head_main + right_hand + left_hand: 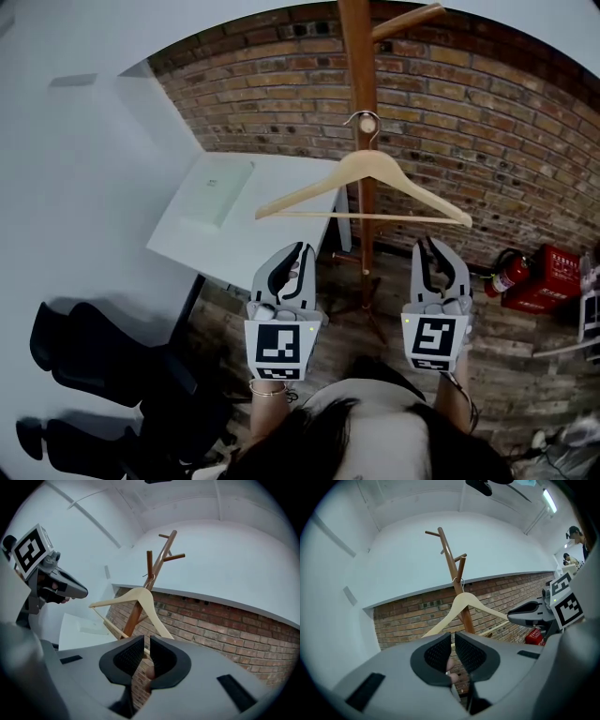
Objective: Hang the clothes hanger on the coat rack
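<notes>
A pale wooden clothes hanger [367,174] hangs by its metal hook [363,122] on the brown wooden coat rack [357,66], in front of the brick wall. My left gripper [296,253] is below the hanger's left arm and my right gripper [430,247] below its right end, both a little short of the cross bar and not touching it. In the left gripper view the jaws [453,645] stand nearly together with nothing between them, the hanger [462,603] beyond them. The right gripper [146,649] looks the same, with the hanger [141,599] and rack [160,563] ahead.
A white table [281,178] stands left of the rack's pole. A red fire extinguisher [509,273] and a red box [553,277] lie on the wooden floor at the right. A black chair [89,366] is at the lower left. The rack's feet [367,305] spread between my grippers.
</notes>
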Action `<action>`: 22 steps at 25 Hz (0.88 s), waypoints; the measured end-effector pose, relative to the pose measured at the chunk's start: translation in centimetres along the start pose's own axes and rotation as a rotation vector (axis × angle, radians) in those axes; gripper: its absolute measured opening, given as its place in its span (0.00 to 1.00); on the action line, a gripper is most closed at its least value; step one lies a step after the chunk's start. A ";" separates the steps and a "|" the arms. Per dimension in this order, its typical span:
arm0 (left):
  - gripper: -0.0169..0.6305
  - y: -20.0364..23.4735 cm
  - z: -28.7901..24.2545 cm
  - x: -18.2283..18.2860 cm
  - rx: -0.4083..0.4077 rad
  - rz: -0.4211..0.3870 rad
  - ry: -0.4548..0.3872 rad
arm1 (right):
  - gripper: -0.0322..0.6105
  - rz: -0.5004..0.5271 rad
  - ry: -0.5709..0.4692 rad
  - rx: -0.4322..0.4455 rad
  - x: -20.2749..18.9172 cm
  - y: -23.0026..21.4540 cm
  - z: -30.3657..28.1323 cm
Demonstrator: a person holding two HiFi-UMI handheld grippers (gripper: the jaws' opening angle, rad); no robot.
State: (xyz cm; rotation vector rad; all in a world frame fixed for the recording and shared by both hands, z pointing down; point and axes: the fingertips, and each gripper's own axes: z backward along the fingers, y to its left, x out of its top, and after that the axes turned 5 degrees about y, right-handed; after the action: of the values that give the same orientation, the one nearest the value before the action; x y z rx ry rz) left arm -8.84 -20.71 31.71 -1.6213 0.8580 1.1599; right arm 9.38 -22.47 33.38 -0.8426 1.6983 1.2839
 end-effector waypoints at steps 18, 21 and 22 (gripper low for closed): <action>0.05 -1.2 5.6 -2.1 -0.119 0.063 0.018 | 0.11 -0.273 -0.019 0.039 0.4 3.1 6.1; 0.05 -1.1 7.0 -2.7 -0.112 0.107 0.017 | 0.11 -0.293 -0.012 0.044 0.2 3.9 7.3; 0.05 -1.1 7.5 -2.8 -0.109 0.115 0.018 | 0.11 -0.298 -0.010 0.050 0.1 4.2 7.7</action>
State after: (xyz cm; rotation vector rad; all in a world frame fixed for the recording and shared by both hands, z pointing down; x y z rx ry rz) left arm -10.97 -13.19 33.80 -1.6911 0.9237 1.2939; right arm 7.31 -13.99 33.99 -1.0145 1.5235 1.0380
